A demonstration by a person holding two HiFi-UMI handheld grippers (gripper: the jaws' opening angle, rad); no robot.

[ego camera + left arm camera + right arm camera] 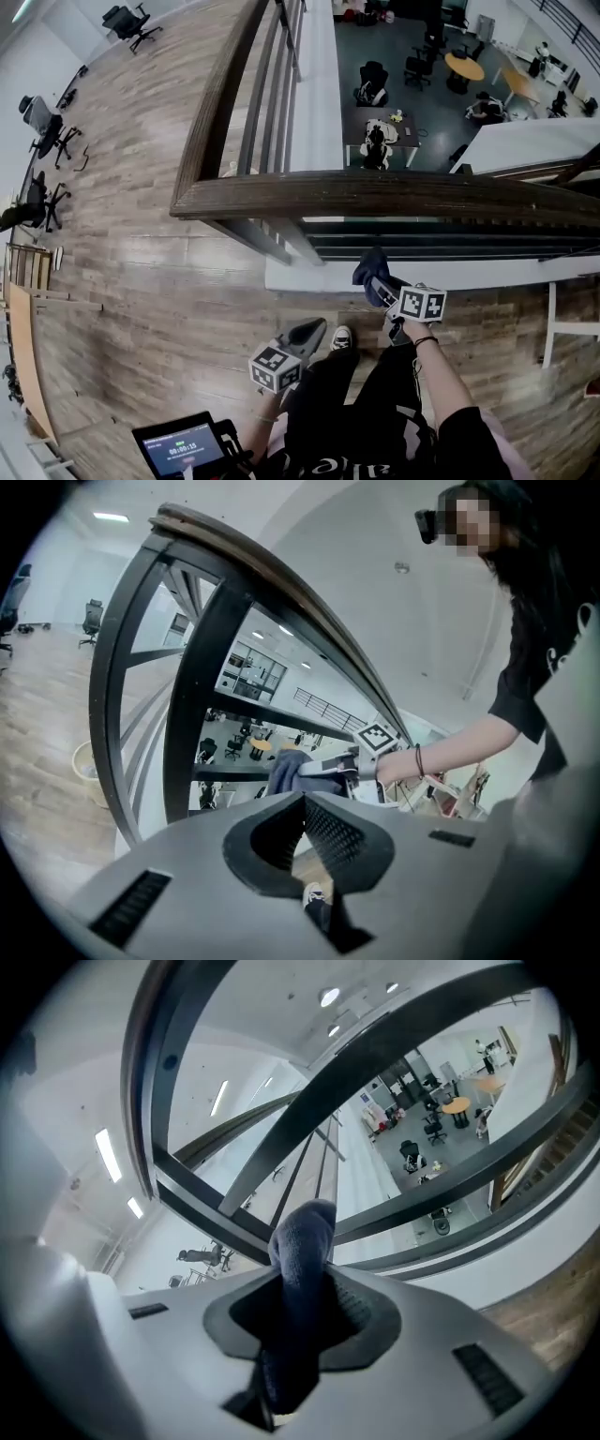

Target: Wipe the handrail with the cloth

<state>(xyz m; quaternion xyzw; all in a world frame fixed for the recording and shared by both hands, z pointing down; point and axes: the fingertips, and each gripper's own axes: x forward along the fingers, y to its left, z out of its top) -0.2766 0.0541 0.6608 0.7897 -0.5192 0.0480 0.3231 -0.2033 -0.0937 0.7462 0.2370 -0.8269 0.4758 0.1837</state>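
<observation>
Crumpled dark-blue cloth in right gripper; brown wooden handrail nearby

Black T-shirt, black trousers

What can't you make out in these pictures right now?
Cloth: lower part buried between the right gripper's jaws, right gripper view.
Handrail: right end cut off by the head view's edge.
Tablet: screen text too small to read, head view.
</observation>
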